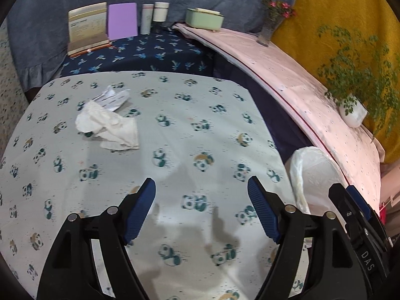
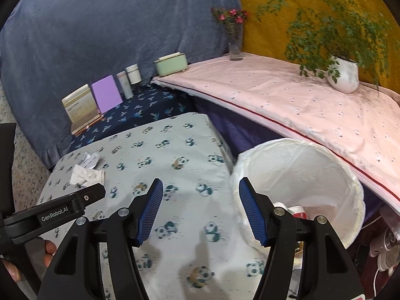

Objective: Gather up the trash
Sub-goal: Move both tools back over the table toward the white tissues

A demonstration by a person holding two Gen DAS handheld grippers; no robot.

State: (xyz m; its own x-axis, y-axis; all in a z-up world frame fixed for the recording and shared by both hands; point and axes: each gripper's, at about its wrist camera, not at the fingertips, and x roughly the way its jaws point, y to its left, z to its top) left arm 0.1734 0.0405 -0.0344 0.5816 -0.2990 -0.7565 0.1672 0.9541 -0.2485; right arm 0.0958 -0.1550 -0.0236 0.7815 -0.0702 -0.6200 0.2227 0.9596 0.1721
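Note:
A crumpled white tissue (image 1: pixel 110 127) lies on the panda-print cloth (image 1: pixel 175 130) at the far left, with a crumpled wrapper (image 1: pixel 112 97) just behind it. Both show small in the right wrist view: the tissue (image 2: pixel 86 173) and the wrapper (image 2: pixel 90 160). A white-lined bin (image 2: pixel 300 175) stands right of the cloth and holds some trash (image 2: pixel 298 212); it also shows in the left wrist view (image 1: pixel 315 175). My left gripper (image 1: pixel 201 208) is open and empty above the cloth's near part. My right gripper (image 2: pixel 200 210) is open and empty at the bin's left rim.
At the back on a dark blue cloth stand a card stand (image 1: pixel 87 25), a purple card (image 1: pixel 122 21), two tubes (image 1: pixel 153 16) and a green box (image 1: pixel 203 18). A pink-covered shelf (image 2: pixel 300 105) carries a flower vase (image 2: pixel 235 40) and a potted plant (image 2: pixel 343 73).

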